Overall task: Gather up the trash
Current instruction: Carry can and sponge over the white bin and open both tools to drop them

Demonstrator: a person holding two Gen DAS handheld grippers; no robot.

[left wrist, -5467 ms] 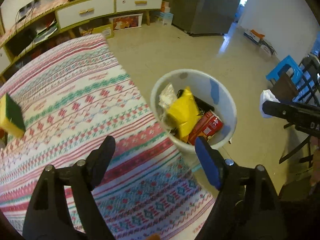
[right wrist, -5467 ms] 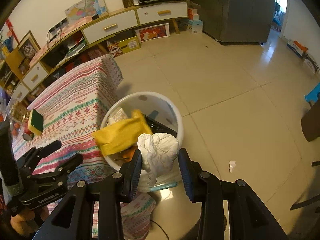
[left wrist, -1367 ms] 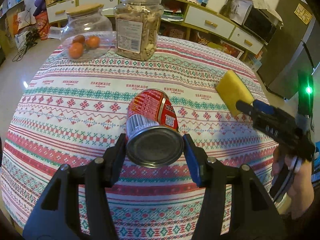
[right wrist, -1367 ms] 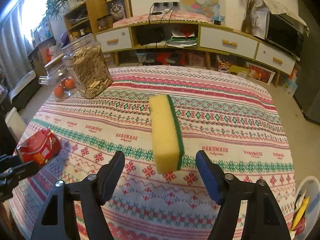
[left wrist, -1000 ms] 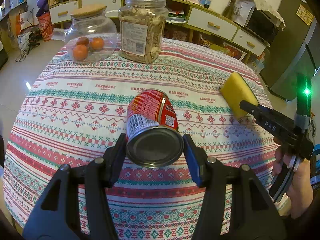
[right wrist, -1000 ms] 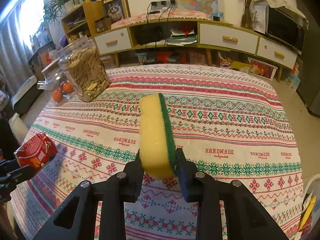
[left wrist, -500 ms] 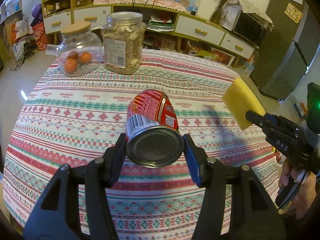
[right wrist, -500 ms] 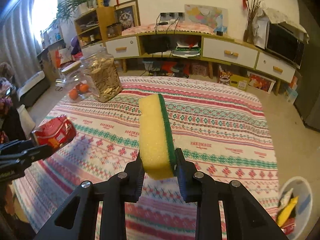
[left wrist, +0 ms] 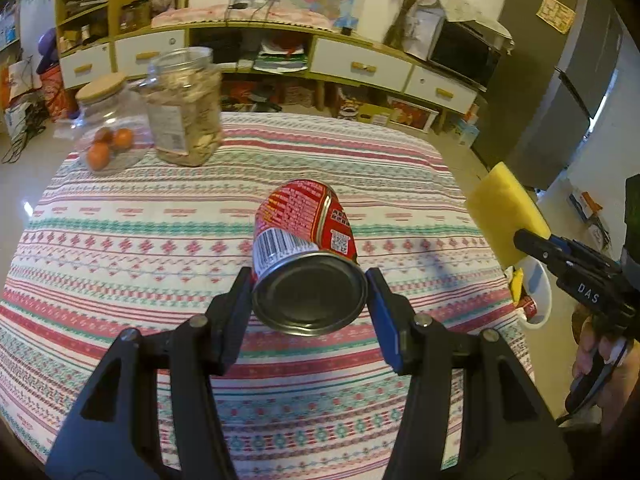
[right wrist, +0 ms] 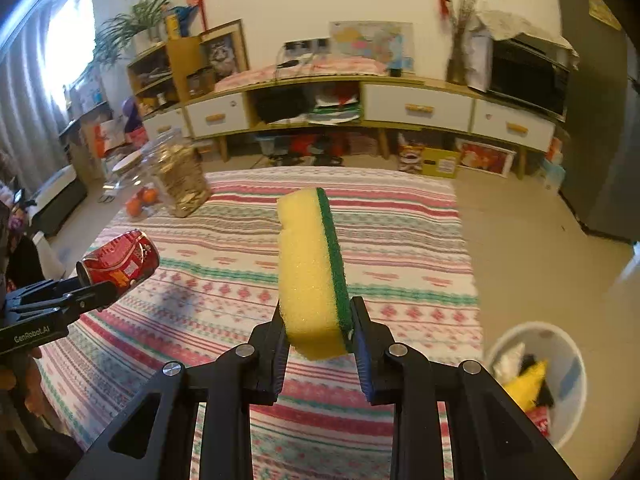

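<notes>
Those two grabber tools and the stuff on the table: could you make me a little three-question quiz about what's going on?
1. True or false: the left gripper holds a red can clear of the tablecloth.
2. What does the right gripper hold? A) sponge B) jar C) orange
3. Fill in: the white trash bin stands on the ____, beside the table.

Key
1. True
2. A: a yellow sponge with a green side
3. floor
</notes>
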